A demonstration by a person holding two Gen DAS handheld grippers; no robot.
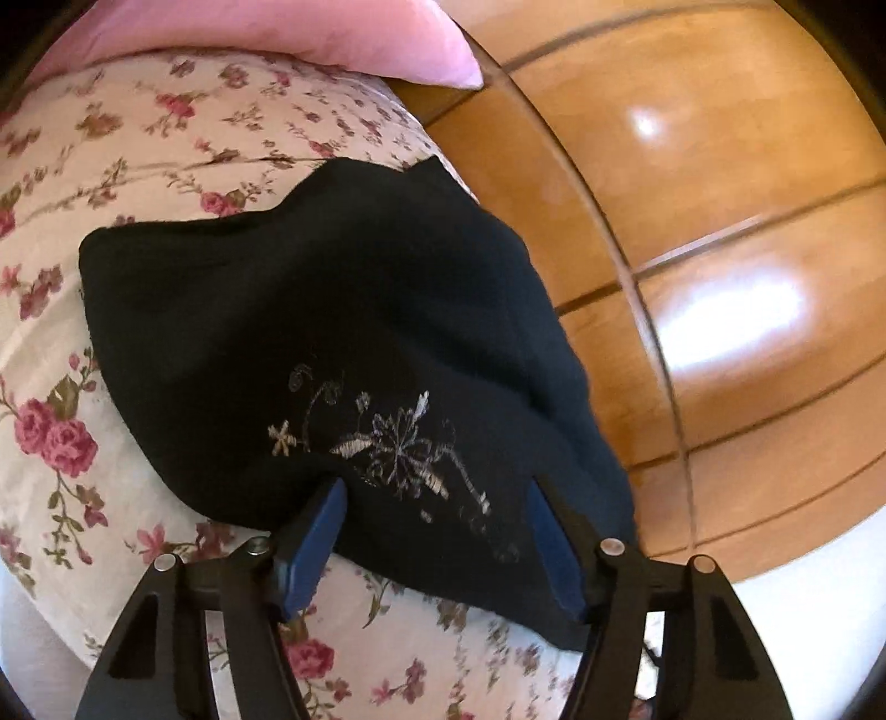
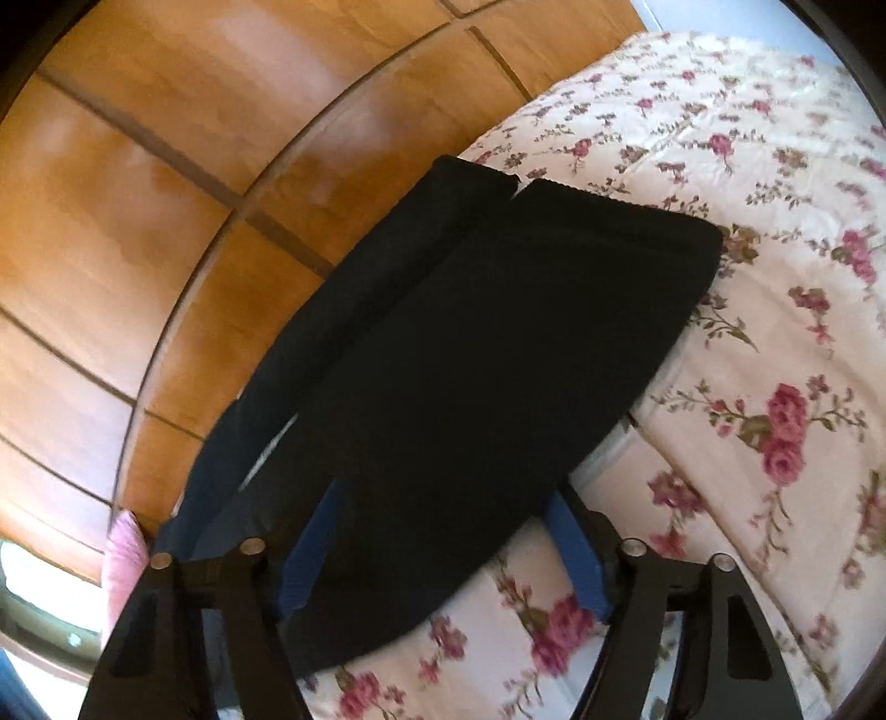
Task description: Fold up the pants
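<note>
Black pants (image 1: 310,332) with pale floral embroidery (image 1: 398,448) lie on the flowered bedspread (image 1: 166,144), near the bed's edge. My left gripper (image 1: 437,487) is open, its blue pads either side of the embroidered end, just above the cloth. In the right wrist view the pants (image 2: 470,343) stretch away toward the two leg cuffs (image 2: 581,199). My right gripper (image 2: 443,498) is open, its blue pads straddling the near end of the pants. Neither gripper grips the fabric.
A pink pillow (image 1: 310,39) lies at the head of the bed and shows again in the right wrist view (image 2: 124,554). A glossy wooden panelled wall (image 1: 692,221) runs close along the bed's edge beside the pants. The flowered bedspread (image 2: 775,277) extends away on the other side.
</note>
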